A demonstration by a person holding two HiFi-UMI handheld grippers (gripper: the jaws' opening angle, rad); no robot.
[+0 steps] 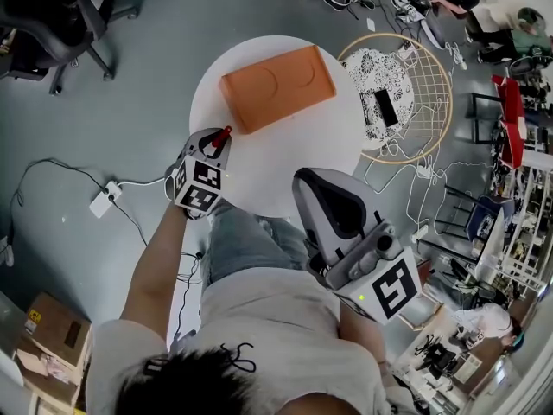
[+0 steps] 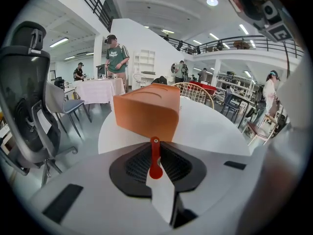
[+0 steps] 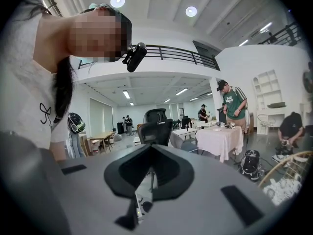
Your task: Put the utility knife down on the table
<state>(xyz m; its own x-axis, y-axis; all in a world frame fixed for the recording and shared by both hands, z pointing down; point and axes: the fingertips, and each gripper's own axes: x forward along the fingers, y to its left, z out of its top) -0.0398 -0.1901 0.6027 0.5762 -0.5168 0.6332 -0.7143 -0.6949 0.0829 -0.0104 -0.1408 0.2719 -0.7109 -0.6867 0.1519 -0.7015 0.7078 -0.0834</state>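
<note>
The utility knife (image 2: 155, 158) is red and slim, and it stands upright between the jaws of my left gripper (image 2: 155, 153), which is shut on it. From the head view its red tip (image 1: 224, 133) pokes out of the left gripper (image 1: 218, 141) at the near left edge of the round white table (image 1: 285, 167). An orange box (image 1: 278, 85) lies on the table just beyond; in the left gripper view the orange box (image 2: 146, 112) is directly ahead. My right gripper (image 1: 321, 195) is held up over the person's lap, shut and with nothing in it; in its own view the right gripper (image 3: 150, 151) points away from the table.
A wire chair (image 1: 410, 93) with a patterned cushion stands at the table's right. A black office chair (image 1: 52, 15) is at the upper left. A power strip (image 1: 102, 202) and cables lie on the floor at left. People stand by a covered table (image 3: 220, 136) in the background.
</note>
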